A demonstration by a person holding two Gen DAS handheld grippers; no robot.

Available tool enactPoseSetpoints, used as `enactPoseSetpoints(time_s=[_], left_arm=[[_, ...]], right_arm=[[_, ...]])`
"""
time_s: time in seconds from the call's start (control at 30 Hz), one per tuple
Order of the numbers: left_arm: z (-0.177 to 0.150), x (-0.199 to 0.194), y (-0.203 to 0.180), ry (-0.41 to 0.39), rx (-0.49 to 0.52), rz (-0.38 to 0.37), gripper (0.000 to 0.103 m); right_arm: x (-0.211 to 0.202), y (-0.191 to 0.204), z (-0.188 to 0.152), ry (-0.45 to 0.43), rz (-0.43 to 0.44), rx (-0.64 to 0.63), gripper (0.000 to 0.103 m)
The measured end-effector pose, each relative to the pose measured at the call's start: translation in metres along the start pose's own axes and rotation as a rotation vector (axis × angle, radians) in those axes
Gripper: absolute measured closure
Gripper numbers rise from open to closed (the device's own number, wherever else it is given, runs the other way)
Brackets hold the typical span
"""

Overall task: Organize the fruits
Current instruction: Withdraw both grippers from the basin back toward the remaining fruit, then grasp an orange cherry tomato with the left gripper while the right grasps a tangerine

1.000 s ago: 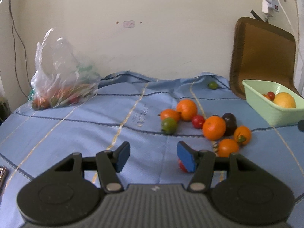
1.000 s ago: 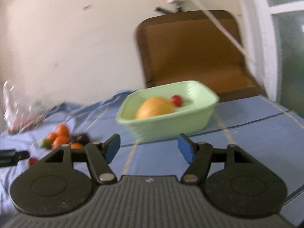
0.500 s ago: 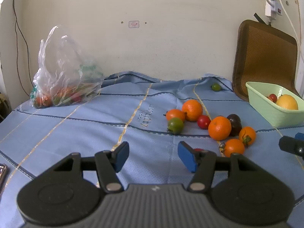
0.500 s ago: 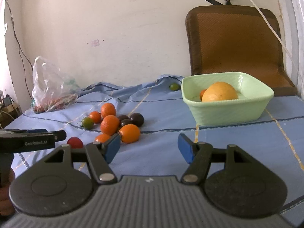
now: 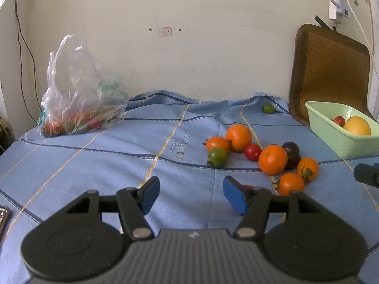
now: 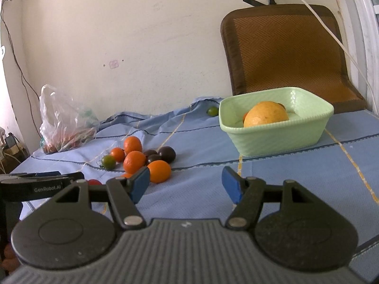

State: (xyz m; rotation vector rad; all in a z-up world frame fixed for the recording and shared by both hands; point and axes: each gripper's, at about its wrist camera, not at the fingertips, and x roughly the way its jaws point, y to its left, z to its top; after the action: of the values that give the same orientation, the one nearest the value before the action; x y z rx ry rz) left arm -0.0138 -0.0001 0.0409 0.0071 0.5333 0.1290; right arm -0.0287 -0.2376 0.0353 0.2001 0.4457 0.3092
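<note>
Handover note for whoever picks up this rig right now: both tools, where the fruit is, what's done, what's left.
Left tool: jaws opening, nothing between them; a small red tomato sits just behind its right finger.
Right tool: open, empty.
Green basket: holds a large yellow-orange fruit and a red cherry tomato.
Left to do: the loose pile of oranges and tomatoes on the blue cloth, and a stray green tomato near the wall.

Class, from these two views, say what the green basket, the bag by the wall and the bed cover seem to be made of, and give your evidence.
Green basket: likely moulded plastic, smooth pale green with a glossy glint and ribbed rim. Bag: thin clear plastic film, crinkled, its contents showing through. Bed cover: woven cloth, matte blue, with a fine mesh texture, stitched stripes and folds at the wall.
</note>
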Motion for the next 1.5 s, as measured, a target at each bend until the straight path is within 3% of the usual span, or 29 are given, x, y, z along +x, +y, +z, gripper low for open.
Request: enactPoseSetpoints(time_s=[0.5, 0.7, 0.87, 1.03, 1.3, 1.43, 1.5], left_arm=[[-0.002, 0.000, 0.004, 0.006, -0.030, -0.031, 0.041], [-0.003, -0.009, 0.011, -0.037, -0.055, -0.132, 0.041], [-0.004, -0.015, -0.017, -0.060, 0.082, -0.246, 0.042], [-0.001, -0.011, -0.054, -0.079, 0.241, -0.265, 0.043], [0.002, 0.006, -0.081, -0.024, 0.316, -0.269, 0.065], [-0.005, 0.006, -0.091, -0.003, 0.393, -0.290, 0.066], [-0.007, 0.006, -0.093, 0.016, 0.416, -0.304, 0.067]], right_arm=[[0.005, 0.002, 0.001, 0.031, -0.014, -0.016, 0.034], [0.008, 0.003, 0.001, 0.055, 0.002, -0.021, 0.036], [0.025, 0.002, 0.006, 0.141, 0.061, -0.026, 0.053], [0.045, -0.008, 0.025, 0.169, 0.149, 0.020, 0.053], [0.079, -0.007, 0.035, 0.261, 0.276, 0.055, 0.052], [0.085, -0.005, 0.029, 0.289, 0.273, 0.031, 0.054], [0.082, -0.005, 0.029, 0.291, 0.282, 0.024, 0.060]])
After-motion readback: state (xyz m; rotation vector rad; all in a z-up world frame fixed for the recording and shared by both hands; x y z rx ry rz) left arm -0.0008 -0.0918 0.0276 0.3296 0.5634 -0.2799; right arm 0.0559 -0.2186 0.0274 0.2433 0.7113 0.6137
